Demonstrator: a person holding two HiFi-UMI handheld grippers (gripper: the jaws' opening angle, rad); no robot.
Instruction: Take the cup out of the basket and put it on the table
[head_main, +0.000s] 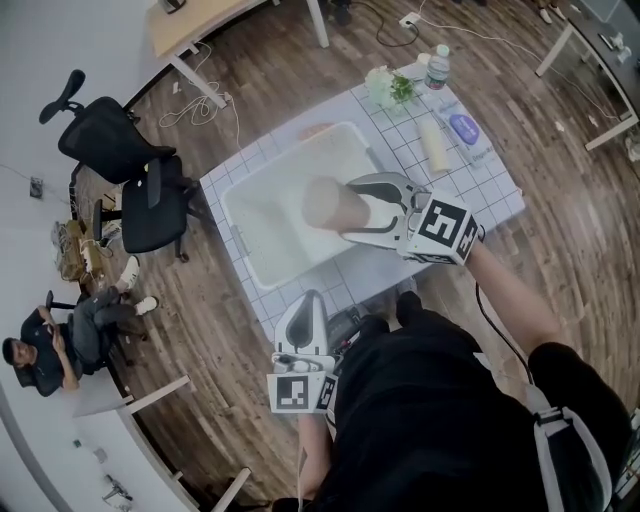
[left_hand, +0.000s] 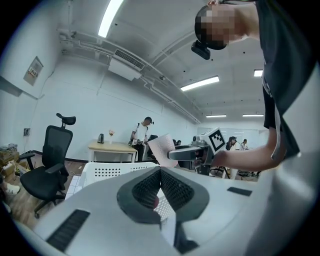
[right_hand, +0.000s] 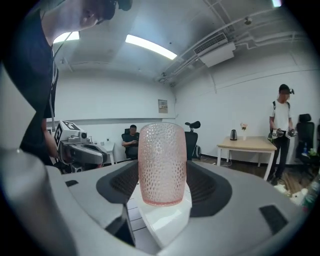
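A pink, dimpled cup (head_main: 326, 204) (right_hand: 161, 164) stands upright between the jaws of my right gripper (head_main: 349, 211) (right_hand: 161, 186), which is shut on it. In the head view the cup hangs over the right part of the white basket (head_main: 262, 225). The left gripper view shows the cup (left_hand: 161, 148) lifted above the perforated basket wall (left_hand: 111, 170). My left gripper (head_main: 304, 309) (left_hand: 160, 174) is at the table's near edge, jaws together with nothing between them. The table (head_main: 478, 190) has a white grid top.
Right of the basket on the table lie a cream roll (head_main: 433, 146), a purple item (head_main: 463, 127), a water bottle (head_main: 437, 66) and flowers (head_main: 389, 87). A black office chair (head_main: 132, 175) stands to the left, and a person (head_main: 55, 340) sits beyond it.
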